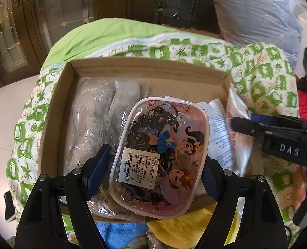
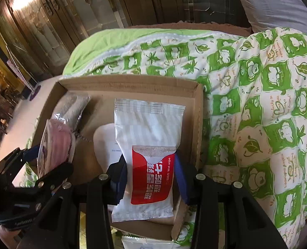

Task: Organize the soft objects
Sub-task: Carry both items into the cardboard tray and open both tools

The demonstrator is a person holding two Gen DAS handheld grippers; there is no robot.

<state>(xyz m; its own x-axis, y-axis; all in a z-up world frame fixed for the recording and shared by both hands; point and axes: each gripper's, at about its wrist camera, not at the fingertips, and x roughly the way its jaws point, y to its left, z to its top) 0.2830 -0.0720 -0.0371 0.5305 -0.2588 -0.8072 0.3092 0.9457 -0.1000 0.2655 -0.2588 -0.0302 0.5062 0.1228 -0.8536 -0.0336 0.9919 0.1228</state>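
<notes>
My left gripper [image 1: 153, 173] is shut on a pink cartoon pouch [image 1: 159, 155] full of black hair ties and holds it over the cardboard box [image 1: 55, 112]. My right gripper [image 2: 151, 178] is shut on a white and red wet wipe pack [image 2: 149, 155] over the box's right side [image 2: 197, 128]. A grey plush item in clear plastic [image 1: 95, 116] lies in the box at the left. The left gripper and pouch [image 2: 55, 147] show at the left of the right wrist view; the right gripper [image 1: 236, 122] shows at the right of the left wrist view.
The box rests on a green and white patterned quilt [image 2: 257, 103]. A white packet [image 2: 105, 145] lies in the box under the wipes. Blue [image 1: 116, 234] and yellow [image 1: 184, 228] soft items lie in front of the box. A bagged grey pillow [image 1: 257, 10] is behind.
</notes>
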